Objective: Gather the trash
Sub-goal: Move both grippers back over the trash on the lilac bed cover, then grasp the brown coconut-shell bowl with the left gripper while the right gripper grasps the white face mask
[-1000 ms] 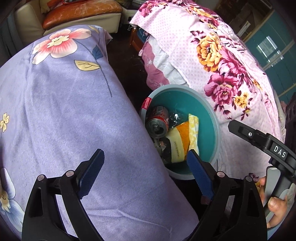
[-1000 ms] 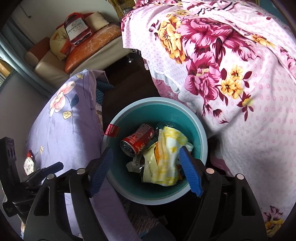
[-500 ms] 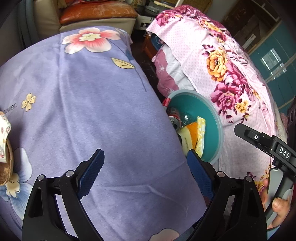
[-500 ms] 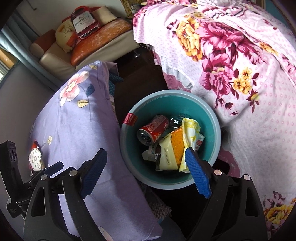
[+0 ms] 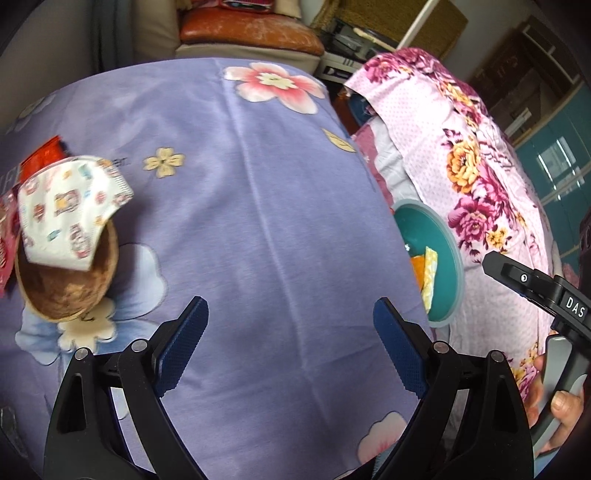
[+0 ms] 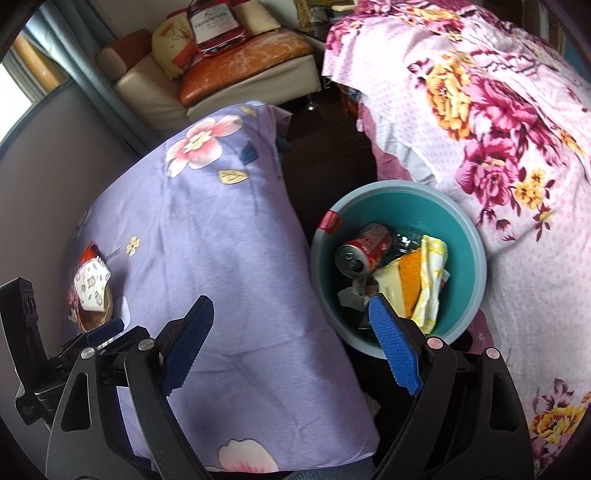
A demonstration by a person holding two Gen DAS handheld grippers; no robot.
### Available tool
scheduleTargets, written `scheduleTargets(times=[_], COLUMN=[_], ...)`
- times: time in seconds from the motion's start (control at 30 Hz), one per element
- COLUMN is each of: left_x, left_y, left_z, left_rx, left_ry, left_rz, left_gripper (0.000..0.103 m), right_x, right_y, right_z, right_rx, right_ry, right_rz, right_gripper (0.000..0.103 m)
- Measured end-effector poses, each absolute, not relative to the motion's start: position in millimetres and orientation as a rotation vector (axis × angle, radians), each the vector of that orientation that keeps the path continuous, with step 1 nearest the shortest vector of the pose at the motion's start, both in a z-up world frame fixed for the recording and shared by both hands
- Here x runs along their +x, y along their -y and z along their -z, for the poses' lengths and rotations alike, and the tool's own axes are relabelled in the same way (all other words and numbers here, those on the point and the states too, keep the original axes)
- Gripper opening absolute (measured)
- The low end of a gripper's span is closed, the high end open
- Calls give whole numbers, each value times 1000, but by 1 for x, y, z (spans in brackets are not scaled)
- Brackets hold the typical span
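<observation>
A teal bin (image 6: 474,258) stands on the floor between two cloth-covered surfaces. It holds a red can (image 6: 364,249), a yellow and orange wrapper (image 6: 424,280) and other scraps. The lilac flowered cloth (image 5: 258,206) carries a brown bowl (image 5: 66,291) with a white patterned wrapper (image 5: 66,210) across it and a red packet (image 5: 42,157) behind. My left gripper (image 5: 290,325) hangs open over the lilac cloth, right of the bowl, holding nothing. My right gripper (image 6: 291,314) stands wide open and bare, straddling the cloth's edge and the bin's near rim.
A pink flowered cloth (image 6: 517,155) covers the surface right of the bin. A cream sofa with an orange cushion (image 6: 243,62) and a bottle-print bag (image 6: 214,22) sits at the back. Dark floor (image 6: 325,136) shows between the cloths. A hand (image 5: 565,413) grips the right tool.
Both grippers have moved left, away from the bin and over the lilac cloth. The bowl, white wrapper and red packet have come into the left wrist view. The right jaws have spread slightly.
</observation>
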State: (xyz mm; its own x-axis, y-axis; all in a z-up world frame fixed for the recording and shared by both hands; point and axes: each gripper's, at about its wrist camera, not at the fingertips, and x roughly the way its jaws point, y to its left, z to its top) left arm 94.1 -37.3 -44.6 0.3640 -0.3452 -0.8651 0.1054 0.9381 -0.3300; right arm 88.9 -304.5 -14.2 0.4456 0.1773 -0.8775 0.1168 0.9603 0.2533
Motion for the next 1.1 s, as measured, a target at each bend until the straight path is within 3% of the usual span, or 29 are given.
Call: scheduleTargets(times=[0.7, 1.1], left_x=[64, 63], left_y=[-152, -189], left_z=[59, 81], left_rx=[-440, -474], left_ry=[-1119, -1123], left_rz=[11, -3], left_gripper=[91, 91], right_x=[129, 172], right_y=[140, 27], right_z=[26, 50], right_rx=[87, -76], right_ry=[-1213, -1246], right_rz=[-303, -495], right_gripper=[82, 82])
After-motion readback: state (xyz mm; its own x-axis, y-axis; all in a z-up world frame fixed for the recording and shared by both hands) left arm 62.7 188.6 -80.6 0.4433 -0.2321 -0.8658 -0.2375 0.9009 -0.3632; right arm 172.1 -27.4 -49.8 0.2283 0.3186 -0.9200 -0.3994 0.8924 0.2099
